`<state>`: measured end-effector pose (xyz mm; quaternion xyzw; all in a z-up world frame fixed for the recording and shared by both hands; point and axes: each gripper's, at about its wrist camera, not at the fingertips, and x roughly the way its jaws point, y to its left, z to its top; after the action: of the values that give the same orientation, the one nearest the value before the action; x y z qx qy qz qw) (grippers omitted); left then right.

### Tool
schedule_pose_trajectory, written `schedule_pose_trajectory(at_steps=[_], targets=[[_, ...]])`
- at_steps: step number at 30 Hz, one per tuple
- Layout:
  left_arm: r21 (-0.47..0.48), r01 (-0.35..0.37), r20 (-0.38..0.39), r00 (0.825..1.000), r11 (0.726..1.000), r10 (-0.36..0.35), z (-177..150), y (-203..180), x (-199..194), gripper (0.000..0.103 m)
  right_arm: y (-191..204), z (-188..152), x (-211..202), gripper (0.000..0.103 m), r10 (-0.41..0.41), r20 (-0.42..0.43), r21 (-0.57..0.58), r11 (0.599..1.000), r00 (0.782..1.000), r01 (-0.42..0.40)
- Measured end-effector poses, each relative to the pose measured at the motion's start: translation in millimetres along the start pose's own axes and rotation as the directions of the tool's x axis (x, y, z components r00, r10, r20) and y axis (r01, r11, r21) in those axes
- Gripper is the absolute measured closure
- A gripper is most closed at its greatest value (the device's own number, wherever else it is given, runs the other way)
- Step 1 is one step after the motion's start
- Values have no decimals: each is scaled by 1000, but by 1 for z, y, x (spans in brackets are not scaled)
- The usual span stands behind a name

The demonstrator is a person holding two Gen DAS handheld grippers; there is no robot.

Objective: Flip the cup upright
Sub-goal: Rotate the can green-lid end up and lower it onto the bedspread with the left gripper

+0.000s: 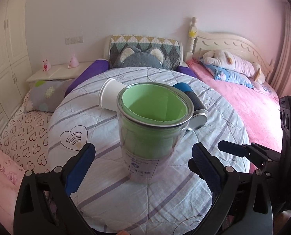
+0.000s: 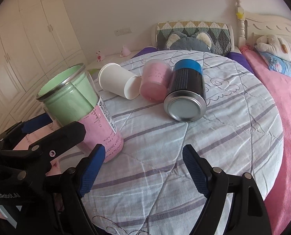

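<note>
Green-lined cup is left upright near the table's front edge, straddled untouched by the spread-open left gripper, the right gripper equally unclenched.

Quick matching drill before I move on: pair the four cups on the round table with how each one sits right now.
Things:
1. green-lined clear cup
2. white paper cup
3. pink cup
4. black cup with blue band

States:
A. on its side, metal base toward the right wrist camera
B. upright, mouth up
C. on its side, between two other cups
D. on its side, open mouth facing left

Pairs: 1-B, 2-D, 3-C, 4-A
</note>
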<state>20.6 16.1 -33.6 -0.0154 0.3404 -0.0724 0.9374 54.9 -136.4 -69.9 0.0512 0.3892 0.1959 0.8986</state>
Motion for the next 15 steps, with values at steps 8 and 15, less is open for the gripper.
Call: schedule_pose_trajectory(at_steps=[8,15], targets=[[-4,23,15,1000,1000,-23,-1,7,-36,1,18,2,-31,21,-69,-14,-51,996,997,69],[7,-68,50,996,998,67,5,18,-64,0,34,11,-56,21,-145,-29,-72,987,989,143]])
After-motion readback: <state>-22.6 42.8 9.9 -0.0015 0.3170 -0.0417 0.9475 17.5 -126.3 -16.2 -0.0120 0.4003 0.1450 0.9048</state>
